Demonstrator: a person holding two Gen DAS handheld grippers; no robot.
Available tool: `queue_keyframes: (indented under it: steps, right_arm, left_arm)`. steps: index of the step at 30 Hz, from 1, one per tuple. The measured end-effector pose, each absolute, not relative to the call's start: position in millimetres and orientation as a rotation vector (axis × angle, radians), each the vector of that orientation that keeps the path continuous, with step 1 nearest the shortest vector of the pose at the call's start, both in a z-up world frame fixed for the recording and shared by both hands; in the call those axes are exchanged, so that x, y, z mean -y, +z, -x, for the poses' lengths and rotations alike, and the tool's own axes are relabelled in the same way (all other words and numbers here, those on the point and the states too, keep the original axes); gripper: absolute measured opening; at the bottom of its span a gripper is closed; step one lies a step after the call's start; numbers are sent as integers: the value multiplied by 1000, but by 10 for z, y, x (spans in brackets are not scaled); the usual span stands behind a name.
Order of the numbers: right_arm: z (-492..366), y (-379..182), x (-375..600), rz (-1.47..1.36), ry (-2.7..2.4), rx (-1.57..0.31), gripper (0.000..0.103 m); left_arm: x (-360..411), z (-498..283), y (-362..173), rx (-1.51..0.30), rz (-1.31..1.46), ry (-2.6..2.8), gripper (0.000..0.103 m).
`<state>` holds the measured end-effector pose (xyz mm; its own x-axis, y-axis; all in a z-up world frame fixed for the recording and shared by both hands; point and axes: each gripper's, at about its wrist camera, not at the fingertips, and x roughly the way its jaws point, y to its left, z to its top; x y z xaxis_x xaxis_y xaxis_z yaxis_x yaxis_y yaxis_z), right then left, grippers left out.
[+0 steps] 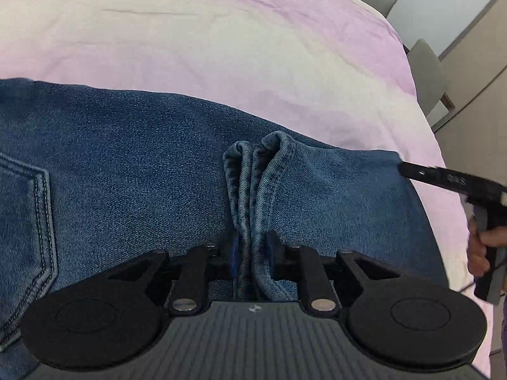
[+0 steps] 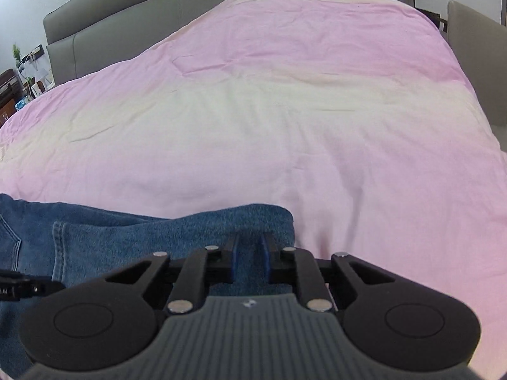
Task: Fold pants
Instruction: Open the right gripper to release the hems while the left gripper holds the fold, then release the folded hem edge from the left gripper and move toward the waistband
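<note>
Downward, both grippers tilted, left gripper (image 1: 250, 253) pinching jeans (image 1: 142, 164)

One pants (image 1: 142, 164) (two tools)

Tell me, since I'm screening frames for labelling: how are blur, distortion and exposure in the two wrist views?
Left wrist view: jeans weave crisp near the left tongs, the right tongs at the edge slightly smeared, bedspread washed pale. Right wrist view: softer overall, headboard bowed by the fisheye, dark vignette in the corners.
</note>
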<state>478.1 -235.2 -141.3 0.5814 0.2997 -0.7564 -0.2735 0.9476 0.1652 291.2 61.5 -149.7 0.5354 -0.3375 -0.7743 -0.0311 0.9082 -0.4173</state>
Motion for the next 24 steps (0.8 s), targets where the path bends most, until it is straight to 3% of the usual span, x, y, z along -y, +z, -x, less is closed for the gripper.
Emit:
queue_keyframes:
  steps: [4, 10, 18, 24]
  right_arm:
    - [-4966, -1743, 2283, 6, 298, -955, 0]
    - [-4902, -1646, 2348, -5, 295, -962, 0]
    - [-3829, -1359, 2482, 112, 397, -909, 1]
    - [-3386, -1627, 2519, 184, 395, -898, 0]
  left_arm:
    - [-623, -2953, -1532, -1001, 416, -202, 21]
    - [-639, -2933, -1529, -1009, 424, -200, 22]
    - [-656, -2891, -1540, -1001, 427, -190, 23]
    - [-583, -2897, -1528, -1004, 388, -174, 25]
